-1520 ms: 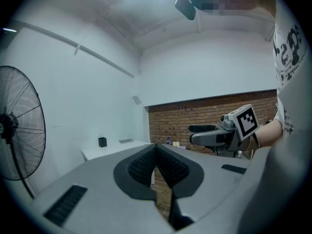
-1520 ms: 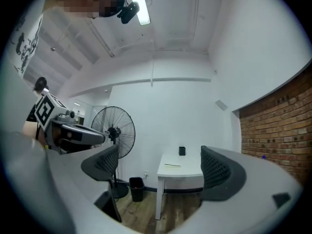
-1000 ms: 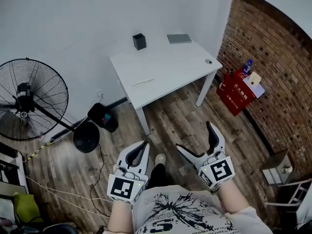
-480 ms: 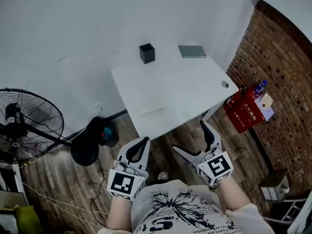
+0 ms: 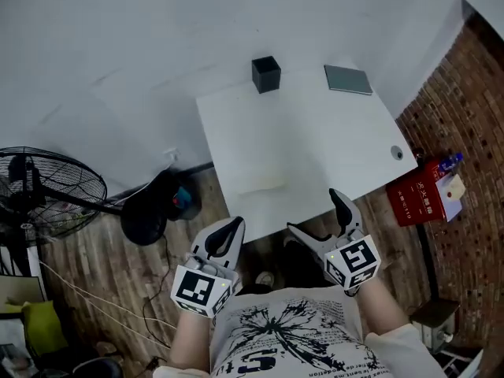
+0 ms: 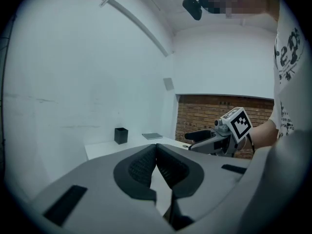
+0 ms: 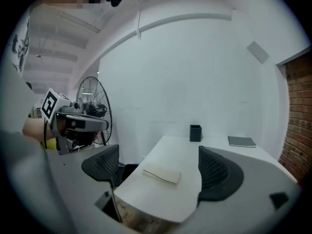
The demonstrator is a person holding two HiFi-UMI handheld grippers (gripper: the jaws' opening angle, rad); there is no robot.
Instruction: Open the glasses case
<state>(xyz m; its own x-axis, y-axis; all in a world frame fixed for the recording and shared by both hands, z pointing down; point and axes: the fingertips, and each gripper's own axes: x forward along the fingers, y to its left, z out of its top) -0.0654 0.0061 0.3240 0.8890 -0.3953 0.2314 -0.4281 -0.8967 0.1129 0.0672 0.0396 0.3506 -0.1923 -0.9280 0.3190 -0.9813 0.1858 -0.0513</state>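
Observation:
The glasses case (image 5: 260, 182) is a pale, flat, closed case lying on the white table (image 5: 331, 140) near its front edge. The right gripper view shows the glasses case (image 7: 162, 174) between and beyond my jaws. My left gripper (image 5: 233, 227) hangs shut and empty below the table's front edge, left of the case. My right gripper (image 5: 315, 213) stands open at the front edge, to the right of the case and short of it. In the left gripper view my left gripper (image 6: 156, 147) has its pads touching, and the case is hidden behind them.
A black pen holder (image 5: 266, 74) and a grey notebook (image 5: 347, 79) sit at the table's far side, a small round thing (image 5: 397, 153) near its right edge. A standing fan (image 5: 47, 191) is on the left; a red box (image 5: 421, 195) stands by the brick wall on the right.
The view has closed in on the table, which now lies just ahead of both grippers. The right gripper has come up to the table's front edge. Both keep their jaw states.

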